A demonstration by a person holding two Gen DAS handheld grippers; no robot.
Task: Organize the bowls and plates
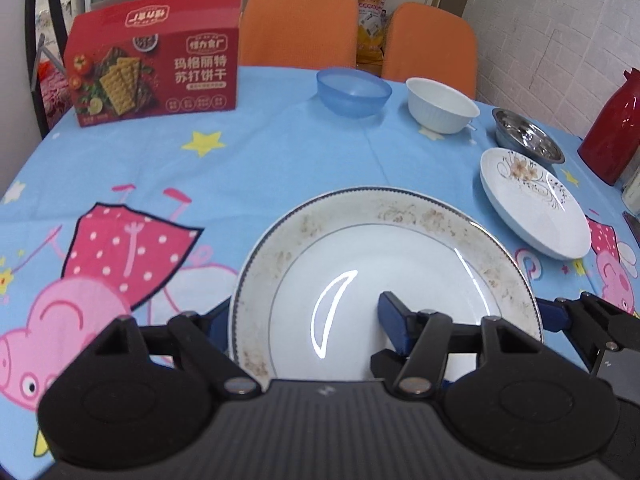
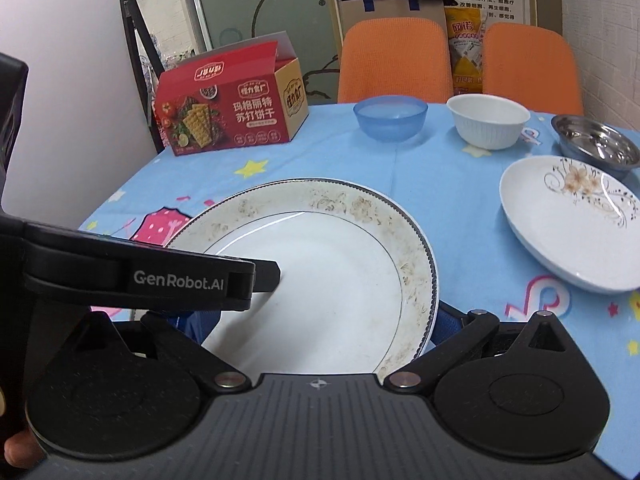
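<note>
A large white plate point(image 1: 360, 264) point(image 2: 320, 256) with a worn gold rim fills the foreground, tilted over the blue cartoon tablecloth point(image 1: 280, 160). My left gripper point(image 1: 304, 318) point(image 2: 268, 280) is shut on it, one blue finger point(image 1: 394, 320) on top in the well and the other under the left rim. My right gripper point(image 2: 322, 322) point(image 1: 560, 312) stands wide open, its blue fingers point(image 2: 444, 320) mostly hidden beneath the plate's near and right edge. A smaller flowered plate point(image 1: 532, 204) point(image 2: 568, 220) lies to the right.
Along the far edge stand a blue bowl point(image 1: 354, 92) point(image 2: 390, 118), a white ribbed bowl point(image 1: 440, 106) point(image 2: 488, 120) and a steel bowl point(image 1: 526, 138) point(image 2: 596, 144). A red cracker box point(image 1: 156, 68) stands back left, a red thermos point(image 1: 612, 132) at far right. Orange chairs point(image 2: 394, 60) stand behind.
</note>
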